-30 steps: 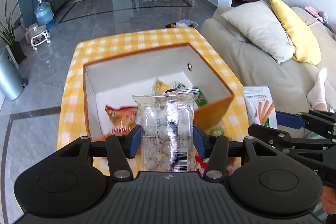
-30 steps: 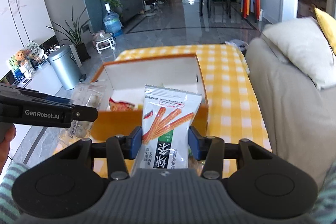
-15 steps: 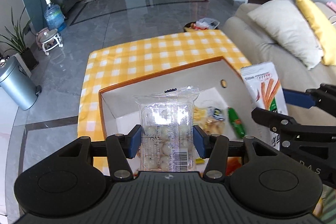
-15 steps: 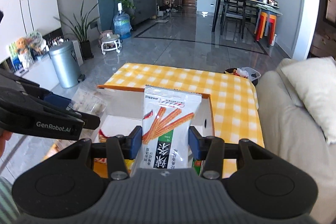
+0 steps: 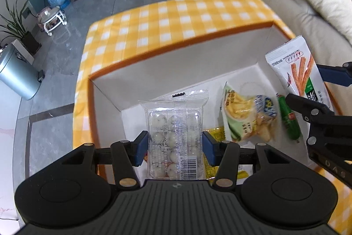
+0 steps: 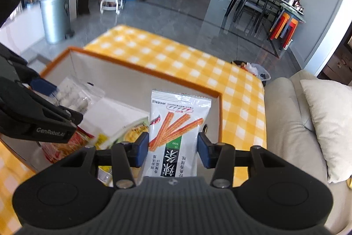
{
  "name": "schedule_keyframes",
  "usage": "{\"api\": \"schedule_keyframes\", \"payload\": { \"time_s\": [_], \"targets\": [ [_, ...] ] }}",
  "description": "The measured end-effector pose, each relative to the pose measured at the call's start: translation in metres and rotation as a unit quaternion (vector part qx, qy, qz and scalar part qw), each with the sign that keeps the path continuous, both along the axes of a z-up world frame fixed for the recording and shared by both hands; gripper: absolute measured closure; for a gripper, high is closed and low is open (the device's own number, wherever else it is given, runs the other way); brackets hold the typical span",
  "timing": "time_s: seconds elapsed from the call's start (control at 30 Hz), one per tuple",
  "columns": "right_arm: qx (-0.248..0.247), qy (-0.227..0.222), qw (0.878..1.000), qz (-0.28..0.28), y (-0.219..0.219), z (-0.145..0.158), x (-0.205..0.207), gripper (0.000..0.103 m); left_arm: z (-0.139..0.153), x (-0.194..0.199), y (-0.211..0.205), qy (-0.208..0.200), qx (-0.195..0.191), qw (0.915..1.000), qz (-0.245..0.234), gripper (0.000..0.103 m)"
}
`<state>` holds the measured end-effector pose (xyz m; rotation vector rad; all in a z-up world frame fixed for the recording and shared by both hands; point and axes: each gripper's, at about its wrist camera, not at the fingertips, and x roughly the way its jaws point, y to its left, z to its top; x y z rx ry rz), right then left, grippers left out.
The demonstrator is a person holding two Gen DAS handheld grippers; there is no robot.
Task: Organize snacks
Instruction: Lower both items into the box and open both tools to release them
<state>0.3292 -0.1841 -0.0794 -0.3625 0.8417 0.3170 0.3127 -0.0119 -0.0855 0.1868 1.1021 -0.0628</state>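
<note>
My left gripper (image 5: 175, 148) is shut on a clear pack of white round candies (image 5: 175, 131), held over the left part of an orange-rimmed white box (image 5: 154, 72). My right gripper (image 6: 172, 150) is shut on a white bag of spicy sticks (image 6: 176, 131) above the box's right side. That bag (image 5: 297, 72) also shows at the right of the left wrist view. On the box floor lie a yellow-green snack bag (image 5: 244, 116), a green sausage stick (image 5: 288, 120) and a yellow packet (image 5: 216, 133). A red packet (image 6: 66, 147) lies under the left gripper (image 6: 41, 89).
The box stands on a table with a yellow checked cloth (image 5: 176, 19). A beige sofa (image 6: 292, 124) with a cushion (image 6: 330, 120) runs along the right. A metal bin (image 5: 17, 74) and a waste basket (image 6: 255, 69) stand on the grey floor.
Both grippers have moved forward and down over the box, each keeping its snack. The box interior now fills the views and the right gripper has rolled.
</note>
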Motion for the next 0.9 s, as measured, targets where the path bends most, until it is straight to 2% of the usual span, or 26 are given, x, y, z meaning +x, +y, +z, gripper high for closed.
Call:
{"api": "schedule_keyframes", "payload": {
  "time_s": [0.1,0.5,0.7,0.9],
  "targets": [
    [-0.032,0.011,0.999,0.008,0.007,-0.013,0.007,0.058,-0.009,0.006,-0.003,0.008,0.01,0.9999,-0.002,0.044],
    [-0.102,0.044,0.994,0.021,0.02,-0.044,0.017,0.057,-0.033,0.017,-0.012,0.027,0.03,0.9992,-0.009,0.044],
    [-0.114,0.054,0.992,0.027,0.022,-0.051,0.016,0.056,-0.039,0.02,-0.015,0.037,0.037,0.9986,-0.011,0.041],
    [-0.111,0.041,0.993,0.027,0.02,-0.044,0.012,0.045,-0.033,0.013,-0.015,0.025,0.042,0.9986,-0.017,0.036]
  ]
}}
